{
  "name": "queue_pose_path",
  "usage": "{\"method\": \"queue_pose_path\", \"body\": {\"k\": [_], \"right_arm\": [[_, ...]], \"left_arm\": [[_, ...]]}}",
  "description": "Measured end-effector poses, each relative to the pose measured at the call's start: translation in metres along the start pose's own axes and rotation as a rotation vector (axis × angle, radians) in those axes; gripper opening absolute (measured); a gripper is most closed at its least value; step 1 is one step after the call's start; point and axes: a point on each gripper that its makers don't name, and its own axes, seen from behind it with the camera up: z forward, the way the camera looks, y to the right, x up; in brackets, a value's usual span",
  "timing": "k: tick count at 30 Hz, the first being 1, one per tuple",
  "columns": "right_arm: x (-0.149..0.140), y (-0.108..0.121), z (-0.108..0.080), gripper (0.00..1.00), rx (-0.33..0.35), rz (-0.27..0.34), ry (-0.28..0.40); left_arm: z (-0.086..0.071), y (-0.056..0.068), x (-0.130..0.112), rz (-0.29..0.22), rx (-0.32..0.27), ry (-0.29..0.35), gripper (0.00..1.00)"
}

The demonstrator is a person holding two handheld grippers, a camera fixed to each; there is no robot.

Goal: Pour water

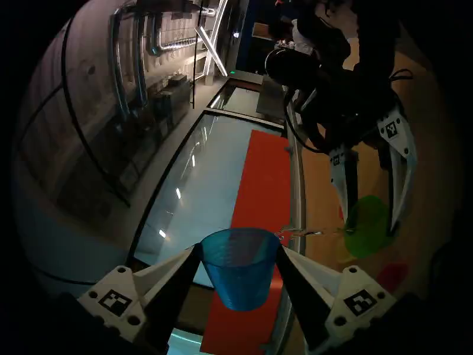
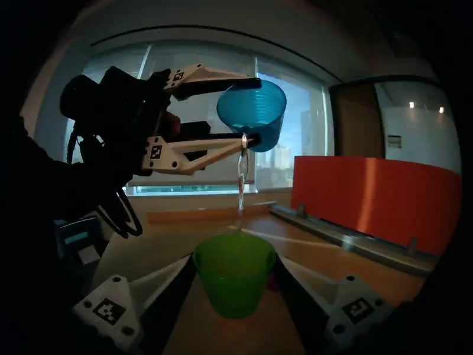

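Note:
My left gripper is shut on a blue plastic cup, gripped by its sides. The right gripper view has that left gripper up high with the blue cup tipped over. A thin stream of water falls from its rim into the green cup below. My right gripper is shut on that green cup, held upright over the table. In the left gripper view the right gripper and the green cup are below, with the water stream running toward them.
A wooden table lies under the cups, with a metal rail and an orange-red panel along its right side. A large window stands behind. A person's dark-sleeved hand holds the left gripper.

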Motion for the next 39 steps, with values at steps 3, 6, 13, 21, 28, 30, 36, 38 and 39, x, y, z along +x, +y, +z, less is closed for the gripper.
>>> {"method": "queue_pose_path", "body": {"k": [3,6,13,21,28,30,36,38,39], "right_arm": [[0.000,0.000,0.000,0.91,0.000,0.001,0.001],[0.000,0.000,0.000,0.91,0.000,0.000,0.001],[0.001,0.002,0.000,0.91,-0.003,0.000,0.004],[0.001,0.002,0.000,0.91,-0.004,-0.001,0.007],[0.001,0.003,-0.001,0.91,-0.004,-0.001,0.008],[0.001,0.003,-0.001,0.91,-0.004,-0.001,0.008],[0.001,0.004,0.000,0.91,-0.005,-0.002,0.010],[0.002,0.004,0.000,0.91,-0.005,-0.002,0.010],[0.002,0.004,0.000,0.91,-0.005,-0.002,0.011]], "left_arm": [[-0.002,-0.002,0.000,0.000,0.004,0.002,0.89],[-0.003,-0.002,0.001,0.011,0.004,0.002,0.89],[-0.003,0.000,0.002,0.030,0.005,0.003,0.89],[0.001,0.003,0.003,0.044,0.016,0.003,0.89],[0.003,0.009,0.004,0.068,0.006,0.008,0.89],[0.003,0.009,0.005,0.074,0.004,0.010,0.89],[0.004,0.004,0.007,0.101,0.009,0.011,0.89],[0.003,0.003,0.008,0.107,0.011,0.011,0.89],[0.003,0.002,0.009,0.109,0.012,0.011,0.89]]}}
